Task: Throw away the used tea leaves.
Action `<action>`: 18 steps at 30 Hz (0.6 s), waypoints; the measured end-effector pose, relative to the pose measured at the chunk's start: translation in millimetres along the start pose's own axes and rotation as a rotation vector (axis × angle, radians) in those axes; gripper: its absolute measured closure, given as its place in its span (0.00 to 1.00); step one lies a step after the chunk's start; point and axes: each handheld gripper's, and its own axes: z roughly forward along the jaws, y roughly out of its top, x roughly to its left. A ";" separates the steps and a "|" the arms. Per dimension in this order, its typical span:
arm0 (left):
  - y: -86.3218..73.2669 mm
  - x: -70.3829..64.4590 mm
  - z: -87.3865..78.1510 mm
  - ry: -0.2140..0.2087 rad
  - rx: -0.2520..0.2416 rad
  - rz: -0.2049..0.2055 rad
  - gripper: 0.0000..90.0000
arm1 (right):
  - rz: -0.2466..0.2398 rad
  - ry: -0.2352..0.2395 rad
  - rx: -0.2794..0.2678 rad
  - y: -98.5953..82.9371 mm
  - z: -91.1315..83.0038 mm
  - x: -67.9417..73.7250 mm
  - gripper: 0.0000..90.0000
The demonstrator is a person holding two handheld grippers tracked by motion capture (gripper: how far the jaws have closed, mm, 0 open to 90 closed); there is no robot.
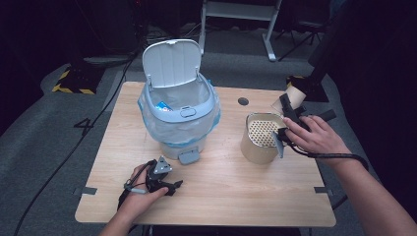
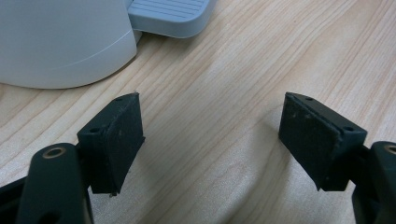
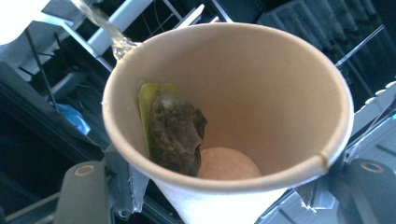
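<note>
On the pale wood-grain table [image 1: 221, 196], a light grey pedal bin [image 1: 179, 118] stands with its lid tipped up and back, a clear liner folded over its rim and something blue lying inside. Right of it sits a tan cylindrical container [image 1: 260, 140] topped by a perforated insert. The right gripper [image 1: 290, 110] is clamped on a paper cup [image 3: 224, 102], held tilted above and just behind that container; in the right gripper view a wet tea bag [image 3: 175, 135] clings to the cup's inner wall, and a thin stream of pale liquid [image 3: 105, 23] runs from the rim. The left gripper [image 2: 210, 140] rests low on the tabletop just in front of the bin's foot pedal [image 2: 170, 16], jaws spread wide with nothing between them. Beyond the table the room is dark, with grey carpet, trailing cables, yellow-and-black hazard tape and a white metal frame.
</note>
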 end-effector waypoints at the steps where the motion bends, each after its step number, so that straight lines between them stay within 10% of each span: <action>1: 0.0 0.0 0.0 0.000 0.000 0.000 0.25 | -0.011 -0.005 0.001 0.2 -0.4 -0.7 0.35; 18: -0.2 0.2 -0.5 0.002 0.003 0.001 0.25 | -0.221 -0.079 0.059 -4.4 -1.5 -14.1 0.36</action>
